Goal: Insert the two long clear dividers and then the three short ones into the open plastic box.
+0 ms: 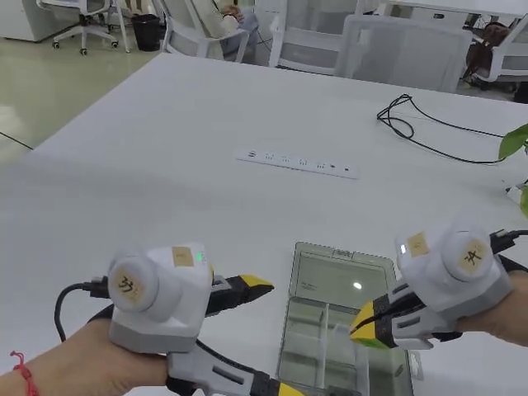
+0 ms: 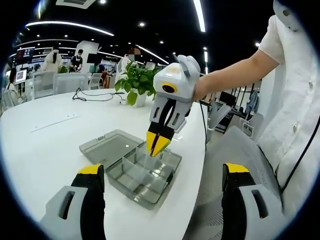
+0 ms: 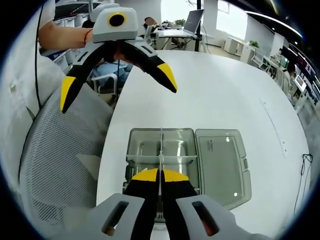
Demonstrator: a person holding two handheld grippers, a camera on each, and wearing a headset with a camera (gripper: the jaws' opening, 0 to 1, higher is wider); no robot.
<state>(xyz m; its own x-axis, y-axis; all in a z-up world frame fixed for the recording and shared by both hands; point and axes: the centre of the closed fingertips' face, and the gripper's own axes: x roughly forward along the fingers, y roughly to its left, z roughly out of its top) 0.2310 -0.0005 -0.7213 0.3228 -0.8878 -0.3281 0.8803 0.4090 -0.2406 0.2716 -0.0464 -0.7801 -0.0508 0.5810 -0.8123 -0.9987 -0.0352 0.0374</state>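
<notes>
The open clear plastic box (image 1: 290,330) lies at the table's near edge with its lid (image 1: 342,272) flat behind it. Clear dividers stand inside it. My right gripper (image 1: 363,323) is over the box, shut on a thin clear divider (image 3: 161,145) that hangs upright into the box (image 3: 137,150), crossing a divider that runs across it. In the left gripper view the right gripper (image 2: 156,145) points down at the box (image 2: 130,167). My left gripper (image 1: 272,338) is held open just left of the box, with nothing between its jaws. It appears open in the right gripper view (image 3: 117,90) too.
A white power strip (image 1: 299,162) lies mid-table and a black cable (image 1: 412,124) loops at the far right. Green plant leaves (image 1: 513,142) reach in at the right edge. A grey mesh chair (image 3: 60,160) stands off the table's near edge. Office chairs stand beyond the table.
</notes>
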